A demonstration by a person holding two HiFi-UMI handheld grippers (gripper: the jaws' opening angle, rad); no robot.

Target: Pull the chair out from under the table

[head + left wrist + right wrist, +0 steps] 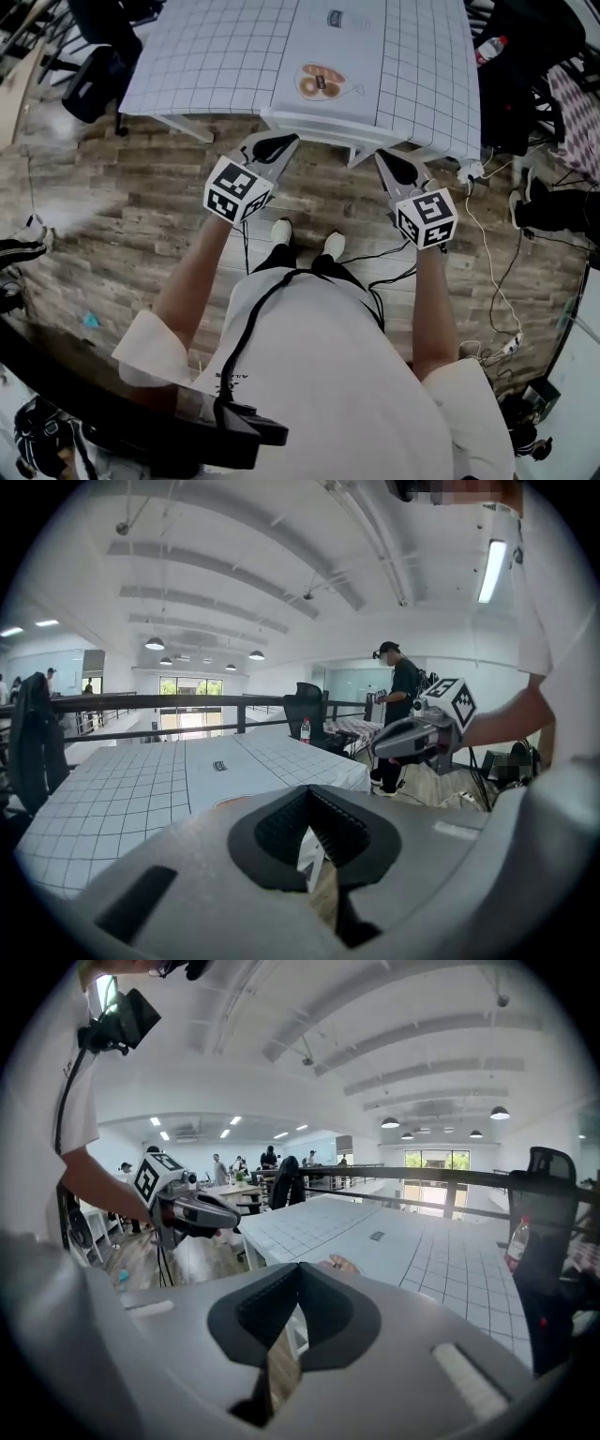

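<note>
**Chair tucked under the table, both grippers shut on nothing**

Chair [319,120] sat pushed in at the near edge of the table [216,56], and only its white top rail and a bit of its frame showed from under the white gridded cloth [422,75]. A round printed patch [321,82] lay on the cloth just beyond the rail. Off the table's far left corner stood a black office chair [94,75]. A water bottle [489,47] lay near the far right corner. Cables [487,253] trailed over the wooden floor [141,216] to the person's right, down to a power strip [511,345]. In the left gripper view another person [398,700] stood past the table.

The left gripper [281,145] and the right gripper [392,164] hung side by side in front of the table edge. The jaws of each were pressed together and empty. The rail ran between them and slightly ahead of their tips, close to both. Whether either tip touched it could not be told. The person's white shoes [281,230] stood just behind the grippers.
</note>
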